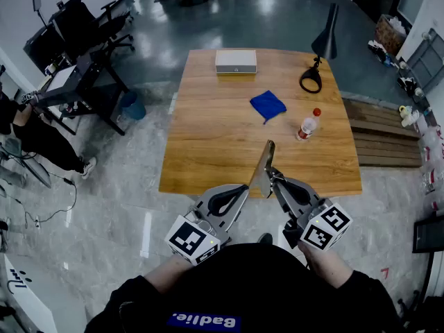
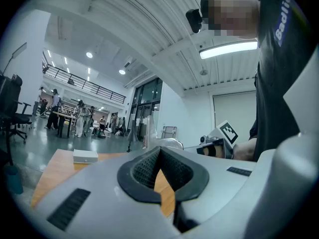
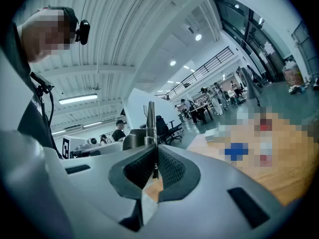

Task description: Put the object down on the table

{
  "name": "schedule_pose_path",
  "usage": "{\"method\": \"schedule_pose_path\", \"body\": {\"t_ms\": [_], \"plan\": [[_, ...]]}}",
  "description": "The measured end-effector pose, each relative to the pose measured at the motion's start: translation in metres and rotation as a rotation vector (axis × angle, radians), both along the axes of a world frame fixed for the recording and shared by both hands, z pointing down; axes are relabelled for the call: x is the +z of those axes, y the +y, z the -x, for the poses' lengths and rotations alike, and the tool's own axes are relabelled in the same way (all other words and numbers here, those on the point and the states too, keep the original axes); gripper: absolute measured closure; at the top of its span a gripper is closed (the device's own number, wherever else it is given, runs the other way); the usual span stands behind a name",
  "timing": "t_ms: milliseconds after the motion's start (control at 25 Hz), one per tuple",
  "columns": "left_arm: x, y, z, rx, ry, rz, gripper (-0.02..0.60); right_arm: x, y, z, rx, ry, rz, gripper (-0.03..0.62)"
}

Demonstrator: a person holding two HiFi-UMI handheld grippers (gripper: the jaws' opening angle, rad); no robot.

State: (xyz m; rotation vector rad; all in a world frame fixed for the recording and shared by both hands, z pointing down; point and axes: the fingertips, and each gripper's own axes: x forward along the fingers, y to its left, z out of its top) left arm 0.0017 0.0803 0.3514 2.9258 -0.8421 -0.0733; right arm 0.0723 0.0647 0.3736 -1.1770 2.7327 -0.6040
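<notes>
My right gripper (image 1: 271, 177) is shut on a thin flat metal strip (image 1: 266, 159). The strip stands up out of the jaws and hangs above the front edge of the wooden table (image 1: 208, 158). In the right gripper view the strip (image 3: 151, 121) shows edge-on between the pressed pads. My left gripper (image 1: 245, 189) is just to the left, also at the front edge. Its pads meet with nothing between them (image 2: 160, 156).
On the table lie a blue cloth (image 1: 268, 105), a small bottle with a red cap (image 1: 307, 125), a white box (image 1: 236, 62) at the far edge and a black desk lamp (image 1: 316, 75). Office chairs (image 1: 83, 26) stand to the left, wooden pallets (image 1: 385, 137) to the right.
</notes>
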Motion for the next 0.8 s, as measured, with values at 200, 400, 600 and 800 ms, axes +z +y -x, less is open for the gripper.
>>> {"method": "schedule_pose_path", "body": {"t_ms": [200,400,600,800], "plan": [[0.001,0.0,0.001,0.003,-0.005,0.0,0.574,0.001,-0.001,0.0,0.004,-0.004,0.002,0.586],[0.004,0.0,0.0,0.003,-0.008,0.003,0.574,0.003,-0.002,-0.001,0.005,-0.006,0.003,0.585],[0.008,0.0,-0.001,-0.001,-0.011,0.005,0.574,0.007,-0.003,-0.001,0.002,-0.022,0.013,0.585],[0.008,-0.007,-0.016,-0.019,-0.021,0.009,0.574,0.007,-0.009,-0.015,-0.022,-0.042,0.013,0.585]]}}
